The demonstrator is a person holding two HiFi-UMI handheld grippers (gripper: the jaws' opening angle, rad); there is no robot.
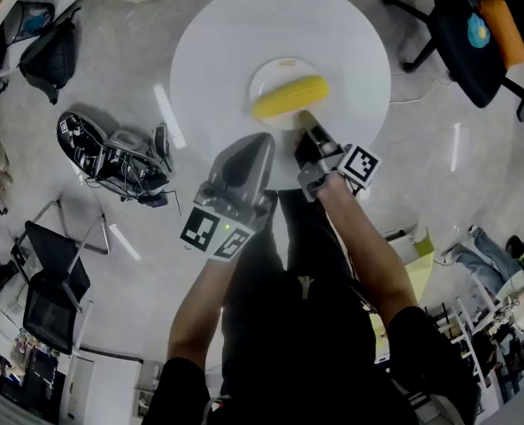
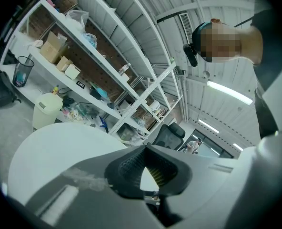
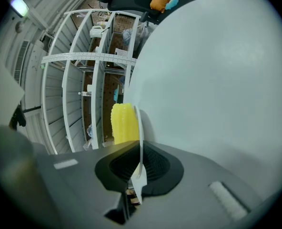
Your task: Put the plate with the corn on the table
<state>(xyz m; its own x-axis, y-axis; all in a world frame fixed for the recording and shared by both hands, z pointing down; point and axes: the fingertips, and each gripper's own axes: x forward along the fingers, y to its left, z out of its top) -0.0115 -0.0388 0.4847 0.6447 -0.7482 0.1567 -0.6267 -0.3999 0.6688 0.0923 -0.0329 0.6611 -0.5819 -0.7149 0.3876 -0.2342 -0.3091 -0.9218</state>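
Placing step: my right tool (image 3: 140, 152) is clenched on the rim of the plate (image 1: 264, 76), corn (image 1: 288, 96) aboard, at mid-surface (image 1: 211, 44); left tool (image 2: 146, 150) closed, empty; next, I judge, seat plate flat, then release.

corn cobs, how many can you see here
1. The corn lies on the white plate over the round table, and the right gripper pinches the plate's near rim. None appears hidden.
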